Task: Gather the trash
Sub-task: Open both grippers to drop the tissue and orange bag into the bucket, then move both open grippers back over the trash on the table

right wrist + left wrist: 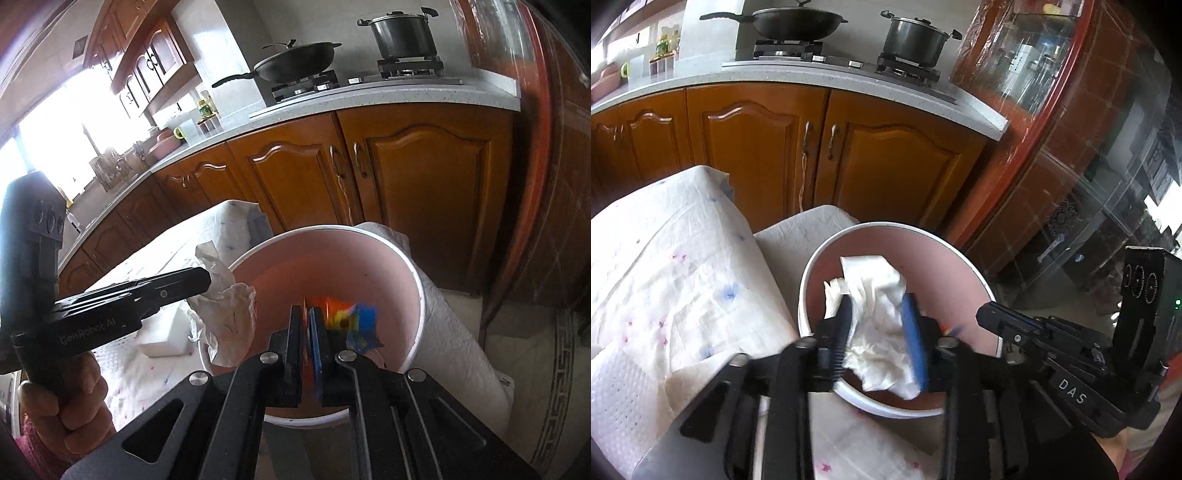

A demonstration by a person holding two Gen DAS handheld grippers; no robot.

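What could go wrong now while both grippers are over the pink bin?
1. The crumpled white tissue in the left gripper hangs near the pink round bin's white rim; it may drop outside.
2. The colourful wrapper may cling to the right gripper.

Two markings can be read — white letters "DAS" on the black body of the right gripper, seen from the left wrist, and pale lettering "GenRobot AI" on the side of the left gripper, seen from the right wrist.
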